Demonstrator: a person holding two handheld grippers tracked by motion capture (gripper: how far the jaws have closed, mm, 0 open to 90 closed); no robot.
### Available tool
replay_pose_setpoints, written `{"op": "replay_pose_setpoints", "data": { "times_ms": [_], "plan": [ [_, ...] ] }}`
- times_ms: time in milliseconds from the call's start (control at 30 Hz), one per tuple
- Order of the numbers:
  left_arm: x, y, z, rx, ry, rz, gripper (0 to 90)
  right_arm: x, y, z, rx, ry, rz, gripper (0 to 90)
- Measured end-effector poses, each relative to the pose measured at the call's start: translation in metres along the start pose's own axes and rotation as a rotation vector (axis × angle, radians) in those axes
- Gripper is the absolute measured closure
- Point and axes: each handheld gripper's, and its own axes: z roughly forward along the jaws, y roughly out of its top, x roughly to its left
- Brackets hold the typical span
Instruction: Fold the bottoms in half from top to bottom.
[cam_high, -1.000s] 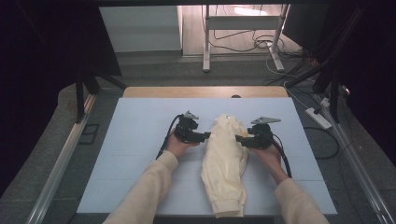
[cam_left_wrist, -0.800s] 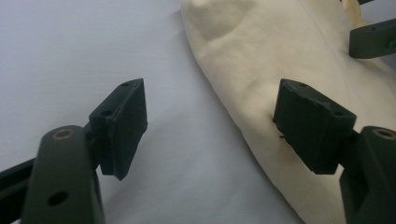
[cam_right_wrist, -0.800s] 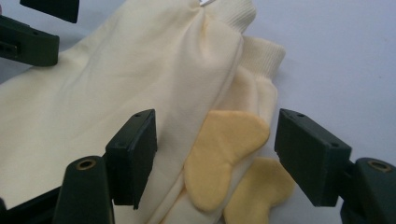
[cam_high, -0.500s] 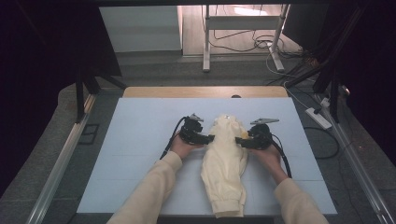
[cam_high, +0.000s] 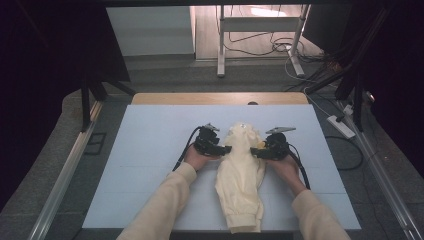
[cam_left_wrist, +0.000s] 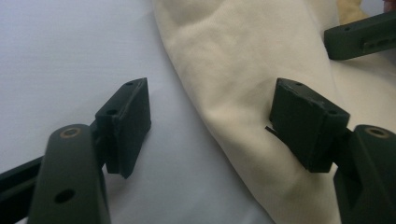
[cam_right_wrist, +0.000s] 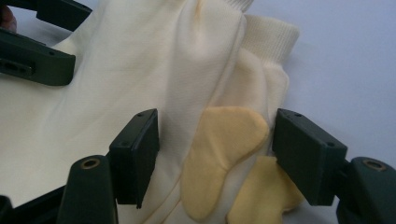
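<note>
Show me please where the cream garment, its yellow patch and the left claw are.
cream garment (cam_high: 240, 175): high view, middle of the folded body.
yellow patch (cam_right_wrist: 224, 140): right gripper view, middle of the upper yellow piece.
left claw (cam_left_wrist: 210, 121): left gripper view, midway between its open jaws, over the garment's edge.

This looks like a lab or recording studio set up for data capture, not a home. A pale blue foam board (cam_high: 150, 150) covers a wooden table (cam_high: 220, 98) at the centre. Black curtains (cam_high: 45, 75) close the space off at 9 and 3 o'clock. Toward 12 o'clock a white metal stand (cam_high: 260, 40) rises from a wood floor strewn with loose cables (cam_high: 265, 42). At 2 o'clock a white power strip (cam_high: 341, 126) lies on grey carpet (cam_high: 65, 200). Aluminium rails (cam_high: 65, 170) edge the table's sides.
</note>
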Motion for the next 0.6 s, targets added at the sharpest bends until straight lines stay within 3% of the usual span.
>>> {"op": "replay_pose_setpoints", "data": {
  "times_ms": [133, 200, 400, 600],
  "plan": [
    [-0.003, 0.0, 0.001, 0.005, -0.03, 0.011, 34.9, 0.002, 0.001, 0.002, -0.004, -0.005, -0.006, 33.3],
    [-0.005, 0.0, 0.002, 0.009, -0.05, 0.021, 42.1, 0.002, 0.001, 0.002, -0.004, -0.001, -0.003, 36.7],
    [-0.01, 0.001, 0.002, 0.017, -0.056, 0.034, 60.5, 0.003, 0.002, 0.002, 0.003, 0.033, -0.017, 61.4],
    [-0.017, 0.002, 0.001, 0.014, -0.039, 0.078, 76.4, 0.004, 0.003, 0.002, -0.001, 0.057, -0.029, 72.6]
  ]
}}
